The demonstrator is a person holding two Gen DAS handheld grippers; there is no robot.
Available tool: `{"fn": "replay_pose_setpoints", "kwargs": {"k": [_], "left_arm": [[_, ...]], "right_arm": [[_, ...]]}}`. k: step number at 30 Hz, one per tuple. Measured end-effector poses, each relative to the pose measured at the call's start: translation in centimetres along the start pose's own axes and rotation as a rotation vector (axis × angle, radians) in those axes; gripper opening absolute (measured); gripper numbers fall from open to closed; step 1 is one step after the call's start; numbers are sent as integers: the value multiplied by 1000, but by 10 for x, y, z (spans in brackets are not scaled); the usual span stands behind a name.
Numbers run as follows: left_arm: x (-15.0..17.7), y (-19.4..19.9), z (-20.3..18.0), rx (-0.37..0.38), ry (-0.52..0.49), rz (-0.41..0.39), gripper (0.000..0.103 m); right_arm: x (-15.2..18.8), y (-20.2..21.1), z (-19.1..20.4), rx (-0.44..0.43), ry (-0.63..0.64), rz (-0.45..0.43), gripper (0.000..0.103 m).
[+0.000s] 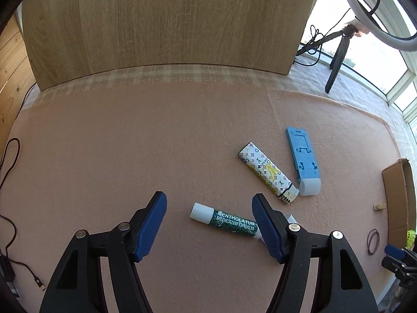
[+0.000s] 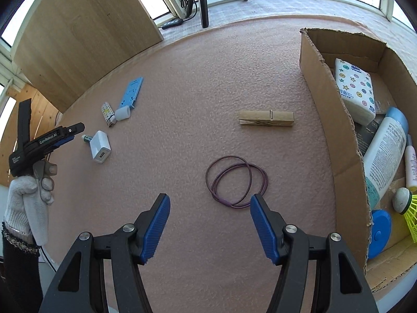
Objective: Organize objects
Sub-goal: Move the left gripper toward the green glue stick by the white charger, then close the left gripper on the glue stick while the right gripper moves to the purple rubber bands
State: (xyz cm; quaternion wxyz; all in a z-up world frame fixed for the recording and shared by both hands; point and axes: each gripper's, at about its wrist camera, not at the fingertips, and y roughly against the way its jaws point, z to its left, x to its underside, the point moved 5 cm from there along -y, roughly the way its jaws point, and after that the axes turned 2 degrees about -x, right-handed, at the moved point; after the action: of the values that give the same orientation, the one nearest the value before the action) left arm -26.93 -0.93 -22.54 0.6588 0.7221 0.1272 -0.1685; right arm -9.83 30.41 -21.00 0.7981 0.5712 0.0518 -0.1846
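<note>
A green lip balm stick (image 1: 226, 220) with a white cap lies on the pink mat. It sits between the fingers of my left gripper (image 1: 208, 197), whose jaws stand apart and do not touch it; its right end is hidden behind the right finger. A patterned lighter (image 1: 268, 173) and a blue phone stand (image 1: 303, 156) lie just beyond. My right gripper (image 2: 209, 203) hangs open over the mat, with purple hair ties (image 2: 235, 181) just ahead of its right fingertip. A wooden clothespin (image 2: 266, 118) lies farther out. My left gripper (image 2: 75, 130) shows at the left, beside a white charger (image 2: 101, 150).
An open cardboard box (image 2: 325, 99) at the right holds a tissue pack (image 2: 355, 91), a white bottle (image 2: 385, 151), a shuttlecock (image 2: 406, 208) and other items. A wooden panel (image 1: 166, 20) stands at the mat's far edge. A tripod (image 1: 336, 60) stands behind. Cables (image 1: 10, 156) trail at the left.
</note>
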Motion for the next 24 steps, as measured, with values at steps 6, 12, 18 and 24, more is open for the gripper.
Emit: {"fn": "replay_pose_setpoints", "kwargs": {"k": [6,12,18,24], "left_arm": [[-2,-29,-1,-36,-72,82,62],[19,-24,-3,-33,-152,83,61],[42,-8,15,-6,-112,79,61],[57,20,28,38,-2,36,70]], "right_arm": [[1,3,-6,1,-20,6,60],[0,1,-7,1,-21,14,60],[-5,-2,-2,-12,-8,16,60],[-16,-1,-4,-39,-26,14,60]]}}
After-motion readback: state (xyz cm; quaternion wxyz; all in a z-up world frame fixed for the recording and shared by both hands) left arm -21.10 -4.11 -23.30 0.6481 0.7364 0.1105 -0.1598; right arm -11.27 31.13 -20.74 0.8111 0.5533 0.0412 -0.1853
